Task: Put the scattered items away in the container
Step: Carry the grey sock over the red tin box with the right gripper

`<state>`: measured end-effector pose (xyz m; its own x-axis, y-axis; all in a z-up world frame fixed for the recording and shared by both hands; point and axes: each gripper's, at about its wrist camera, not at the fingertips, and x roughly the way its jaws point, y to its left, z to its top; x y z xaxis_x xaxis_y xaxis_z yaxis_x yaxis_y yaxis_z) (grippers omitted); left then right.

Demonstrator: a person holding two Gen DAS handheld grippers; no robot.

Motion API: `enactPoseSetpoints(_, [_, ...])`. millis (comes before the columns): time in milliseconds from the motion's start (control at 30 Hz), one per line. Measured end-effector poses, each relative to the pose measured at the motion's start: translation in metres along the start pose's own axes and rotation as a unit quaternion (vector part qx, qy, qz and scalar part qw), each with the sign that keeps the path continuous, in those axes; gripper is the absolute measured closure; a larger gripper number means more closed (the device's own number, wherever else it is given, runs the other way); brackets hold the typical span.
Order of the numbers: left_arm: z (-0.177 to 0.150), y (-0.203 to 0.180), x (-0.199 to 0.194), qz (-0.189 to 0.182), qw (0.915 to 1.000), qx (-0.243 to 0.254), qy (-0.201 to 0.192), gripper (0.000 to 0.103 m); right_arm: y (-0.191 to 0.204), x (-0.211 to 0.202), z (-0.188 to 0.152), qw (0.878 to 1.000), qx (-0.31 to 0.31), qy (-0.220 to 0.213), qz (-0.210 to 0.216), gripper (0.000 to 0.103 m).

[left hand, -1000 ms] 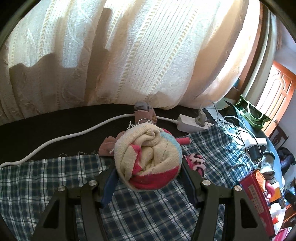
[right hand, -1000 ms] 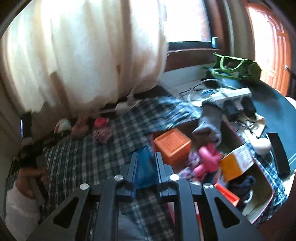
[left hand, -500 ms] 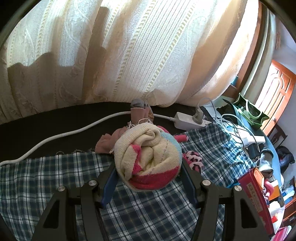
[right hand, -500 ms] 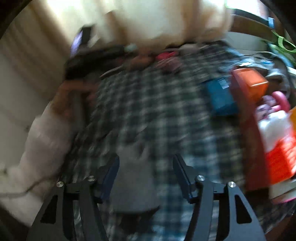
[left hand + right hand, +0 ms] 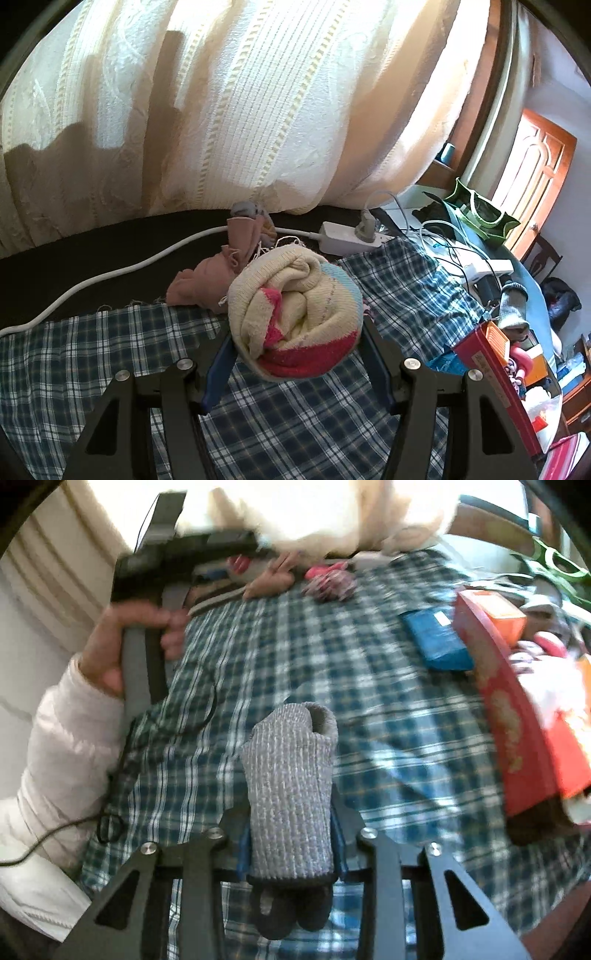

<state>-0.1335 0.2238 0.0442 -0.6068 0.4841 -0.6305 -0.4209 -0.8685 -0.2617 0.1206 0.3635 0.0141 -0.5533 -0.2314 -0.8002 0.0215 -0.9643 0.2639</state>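
gripping rolled sock [image 5: 295,314], left gripper [image 5: 297,354], right gripper [image 5: 291,834] clamping grey glove [image 5: 290,794]

Ahead of my right gripper [image 5: 291,834] the blue-and-white checked cloth [image 5: 295,657] lies bare up to the flat blue packet [image 5: 436,638], which sits just beside the red box's wall [image 5: 517,716]. My left gripper [image 5: 295,358] faces the pink crumpled cloth [image 5: 207,280], the white power strip [image 5: 347,238] and its white cable [image 5: 110,275]; tangled wires [image 5: 443,236] crowd the surface to the right.
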Motion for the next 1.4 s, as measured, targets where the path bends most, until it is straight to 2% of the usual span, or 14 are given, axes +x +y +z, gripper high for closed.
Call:
enactPoseSetpoints(100, [-0.001,-0.003,-0.001,-0.003,1.0,0.004,0.0,0.038,-0.019,-0.031,0.001,0.998,0.031,-0.05,-0.026,0.067])
enactPoseSetpoints(200, [-0.003,-0.006,0.0,-0.003,1.0,0.008,0.002,0.038,-0.047,-0.069,0.004,0.989,0.072,-0.107,-0.07,0.067])
enactPoseSetpoints(333, [-0.005,-0.009,0.001,-0.004,0.9999,0.014,0.004,0.038,-0.097,-0.108,0.009,0.962,0.152,-0.169,-0.15,0.067])
enactPoseSetpoints(467, [-0.007,-0.011,0.002,-0.004,0.9998,0.019,0.007,0.038,-0.146,-0.131,0.018,0.926,0.231,-0.211,-0.213,0.067])
enactPoseSetpoints(567, [-0.008,-0.013,0.001,-0.006,0.9997,0.022,0.008,0.038,-0.17,-0.13,0.016,0.908,0.273,-0.22,-0.231,0.067])
enactPoseSetpoints(633, [-0.009,-0.014,0.001,-0.007,0.9997,0.024,0.008,0.038,-0.184,-0.127,0.015,0.901,0.293,-0.219,-0.233,0.067])
enactPoseSetpoints(767, [-0.01,-0.016,0.001,-0.01,0.9995,0.027,0.009,0.038,-0.204,-0.106,0.017,0.896,0.321,-0.211,-0.223,0.067])
enactPoseSetpoints(900, [-0.011,-0.02,0.0,-0.016,0.9994,0.03,0.011,0.038,-0.21,-0.096,0.014,0.893,0.322,-0.208,-0.238,0.067])
enactPoseSetpoints(1067, [-0.013,-0.033,-0.006,-0.041,0.9987,0.028,0.015,0.038,-0.207,-0.088,0.013,0.895,0.294,-0.198,-0.272,0.067])
enactPoseSetpoints(1200, [-0.014,-0.044,-0.012,-0.06,0.9976,0.027,0.019,0.038,-0.204,-0.088,0.013,0.899,0.28,-0.195,-0.275,0.067])
enactPoseSetpoints(1267, [-0.015,-0.049,-0.014,-0.07,0.9969,0.027,0.021,0.038,-0.201,-0.088,0.014,0.906,0.264,-0.191,-0.271,0.066])
enactPoseSetpoints(1300, [-0.015,-0.052,-0.015,-0.075,0.9966,0.027,0.022,0.038,-0.199,-0.089,0.015,0.909,0.256,-0.191,-0.268,0.065])
enactPoseSetpoints(1333, [-0.016,-0.059,-0.016,-0.084,0.9957,0.028,0.026,0.038,-0.198,-0.089,0.016,0.911,0.252,-0.192,-0.264,0.058])
enactPoseSetpoints(1400, [-0.018,-0.075,-0.018,-0.097,0.9941,0.039,0.029,0.038,-0.196,-0.092,0.016,0.913,0.246,-0.196,-0.259,0.05])
